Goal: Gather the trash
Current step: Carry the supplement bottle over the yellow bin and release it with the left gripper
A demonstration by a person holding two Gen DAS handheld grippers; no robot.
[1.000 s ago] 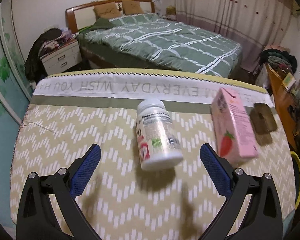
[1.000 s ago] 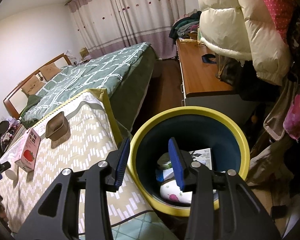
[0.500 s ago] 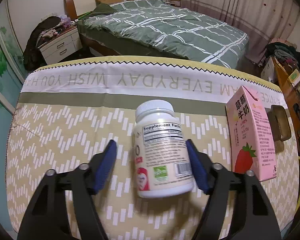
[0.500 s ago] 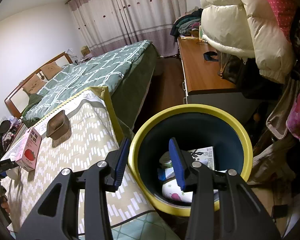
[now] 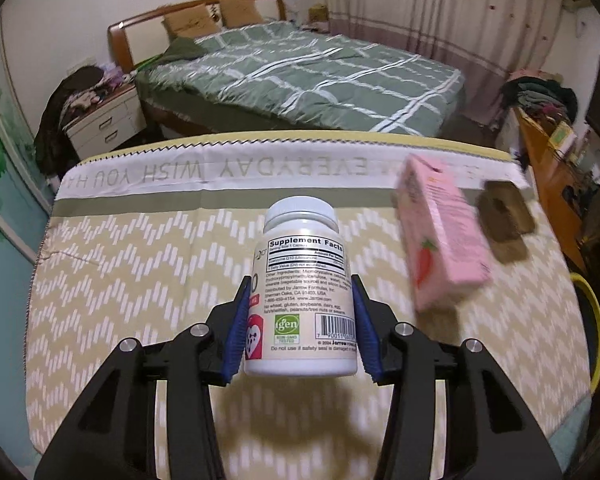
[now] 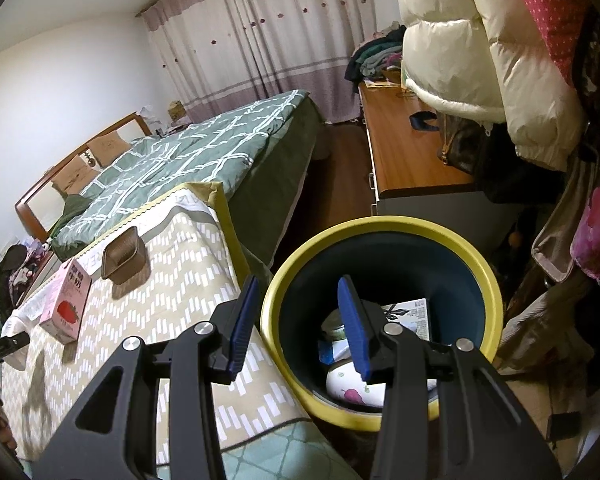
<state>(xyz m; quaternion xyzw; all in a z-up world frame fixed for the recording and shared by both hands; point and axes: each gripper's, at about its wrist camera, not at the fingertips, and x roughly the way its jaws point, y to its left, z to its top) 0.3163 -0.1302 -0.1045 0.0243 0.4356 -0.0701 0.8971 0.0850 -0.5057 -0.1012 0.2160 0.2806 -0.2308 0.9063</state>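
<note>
Left wrist view: the left gripper (image 5: 300, 324) was clenched on the white supplement bottle (image 5: 301, 292), both blue pads pressed to its sides at centre frame. The bottle's cap pointed toward the top of the frame, and a shadow lay on the cloth beneath its base. The pink strawberry milk carton (image 5: 439, 236) was blurred at right of centre, near the bottle but apart from it. A brown tray (image 5: 503, 216) lay just beyond the carton, close to the table's right edge. The chevron tablecloth (image 5: 140, 280) lay bare across the whole left half of the frame, out to the lettered border at the far edge. A yellow arc of the bin rim (image 5: 595, 328) showed at the right margin, past the table edge.

Right wrist view: the right gripper (image 6: 296, 324) was released, jaws parted with nothing between them, hovering at lower centre over the near rim of the yellow-rimmed bin (image 6: 495, 304). The bin stood just beside the table's corner, its mouth unobstructed; packaging and a white container (image 6: 355, 388) lay at its bottom. The carton (image 6: 66, 304) and tray (image 6: 122, 252) sat at left of frame, well apart from the bin.
</note>
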